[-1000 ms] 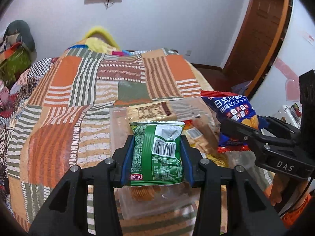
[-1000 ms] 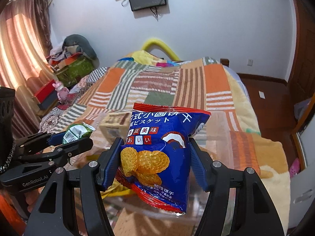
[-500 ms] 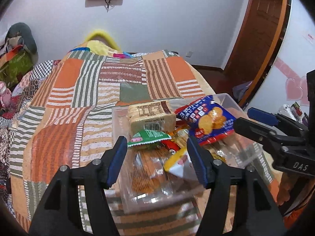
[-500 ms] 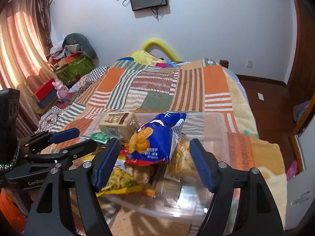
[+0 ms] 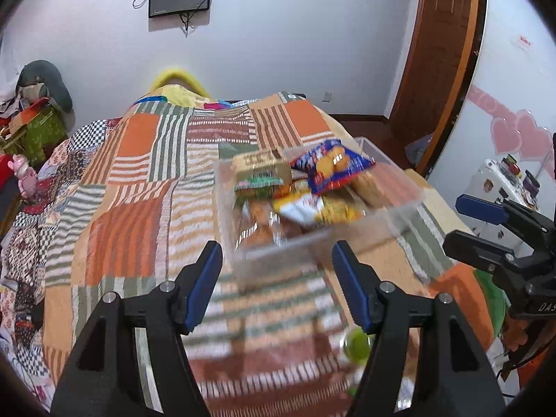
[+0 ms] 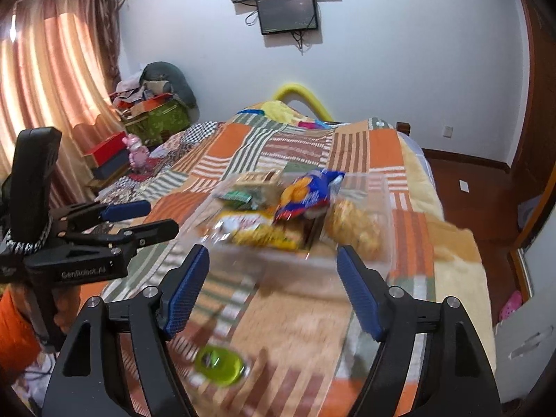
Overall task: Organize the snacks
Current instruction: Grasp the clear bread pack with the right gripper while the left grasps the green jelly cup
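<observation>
the blue biscuit bag (image 5: pixel 333 166) lies tilted atop snacks in the clear bin (image 5: pixel 312 243) near the bed's foot edge, its long axis slanting across the bin, a green round thing (image 6: pixel 217 365) nearer, and both the left gripper (image 5: pixel 276 288) and right gripper (image 6: pixel 272 288) gape wide, holding nothing.

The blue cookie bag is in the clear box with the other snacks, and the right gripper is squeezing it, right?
Not quite. The blue cookie bag does lie in the clear box, but the right gripper is open and empty, as the right wrist view shows.

Patchwork-quilted bed (image 5: pixel 146 187) under clear snack bin (image 5: pixel 278 260), green disc (image 6: pixel 219 365).
</observation>
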Demonstrator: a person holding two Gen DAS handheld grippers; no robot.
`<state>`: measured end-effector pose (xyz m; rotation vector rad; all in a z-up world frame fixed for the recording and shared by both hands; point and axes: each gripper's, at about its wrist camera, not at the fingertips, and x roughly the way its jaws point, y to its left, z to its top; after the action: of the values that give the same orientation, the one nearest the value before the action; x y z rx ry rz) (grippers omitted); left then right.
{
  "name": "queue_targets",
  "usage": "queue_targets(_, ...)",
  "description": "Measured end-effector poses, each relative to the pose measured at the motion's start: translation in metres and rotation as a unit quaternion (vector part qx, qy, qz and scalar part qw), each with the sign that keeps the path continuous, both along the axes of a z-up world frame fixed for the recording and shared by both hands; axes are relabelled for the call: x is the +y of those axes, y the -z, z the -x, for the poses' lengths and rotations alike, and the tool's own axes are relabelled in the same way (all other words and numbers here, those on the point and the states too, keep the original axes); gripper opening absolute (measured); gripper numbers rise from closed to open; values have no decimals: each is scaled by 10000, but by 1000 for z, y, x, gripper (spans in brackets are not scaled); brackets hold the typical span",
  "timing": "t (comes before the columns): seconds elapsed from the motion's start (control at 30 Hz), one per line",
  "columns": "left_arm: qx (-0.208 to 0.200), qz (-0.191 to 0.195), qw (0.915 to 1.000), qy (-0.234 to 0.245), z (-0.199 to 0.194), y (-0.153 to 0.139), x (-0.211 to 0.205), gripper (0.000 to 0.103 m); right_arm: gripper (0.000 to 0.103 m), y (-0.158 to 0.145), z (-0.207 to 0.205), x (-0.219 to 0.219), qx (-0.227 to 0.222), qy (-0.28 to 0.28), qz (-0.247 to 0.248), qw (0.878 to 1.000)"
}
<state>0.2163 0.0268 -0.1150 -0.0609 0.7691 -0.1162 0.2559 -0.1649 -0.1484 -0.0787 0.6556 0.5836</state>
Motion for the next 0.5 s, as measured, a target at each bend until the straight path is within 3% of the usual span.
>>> queue_targets(0.23,235,46,9997,14,53,14,1,67,75,25,39,2,304,-209,39,9993)
queue_targets(0.5,430,165,9989,-103,87,28,7,67,85,68,63,24,883,-367,175,9953)
